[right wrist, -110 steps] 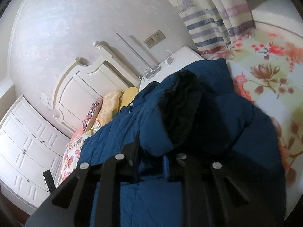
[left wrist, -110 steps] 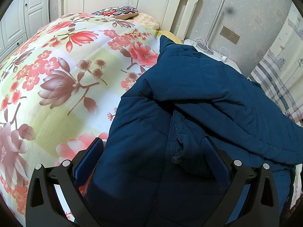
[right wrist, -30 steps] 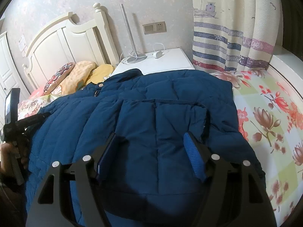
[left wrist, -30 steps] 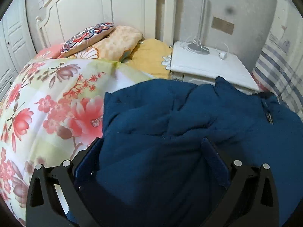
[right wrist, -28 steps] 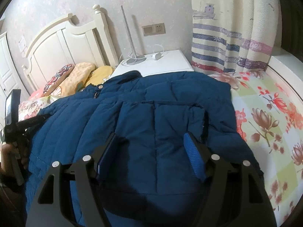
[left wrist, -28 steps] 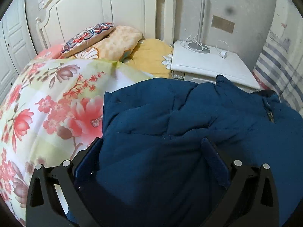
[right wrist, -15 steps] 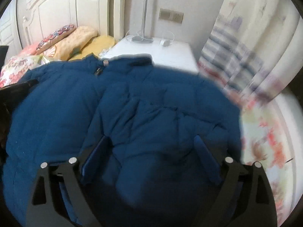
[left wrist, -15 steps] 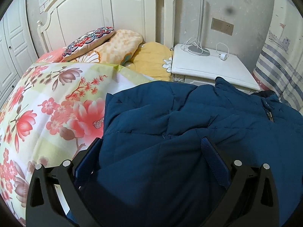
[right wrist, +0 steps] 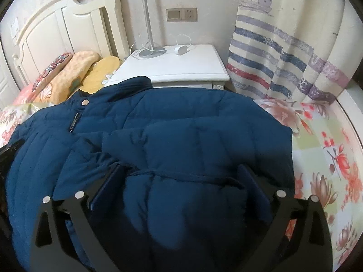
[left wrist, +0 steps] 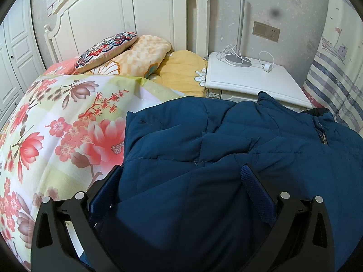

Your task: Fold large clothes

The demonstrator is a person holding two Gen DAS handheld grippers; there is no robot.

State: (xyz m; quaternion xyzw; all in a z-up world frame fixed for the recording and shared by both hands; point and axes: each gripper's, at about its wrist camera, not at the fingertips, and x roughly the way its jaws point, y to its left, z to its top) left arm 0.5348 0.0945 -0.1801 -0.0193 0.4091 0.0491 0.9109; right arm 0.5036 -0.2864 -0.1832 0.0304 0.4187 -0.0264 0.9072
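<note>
A large dark blue puffer jacket lies spread on the floral quilt, its collar and zip toward the nightstand. My left gripper stands open wide over the jacket's left part, with padded fabric bulging between its fingers. In the right wrist view the jacket fills the middle, its collar snap at the upper left. My right gripper hovers low over a folded-in padded section. Its jaws are opening, fabric lies between them, and the pads do not press on it.
A white nightstand with a lamp pole and a charger cable stands just beyond the jacket. Pillows lean against the white headboard. A striped curtain hangs on the right. The quilt's right part lies bare.
The right gripper let go of the jacket, its jaws spread much wider, and it swung across the jacket toward the curtain side. The left gripper has stayed put over the last second.
</note>
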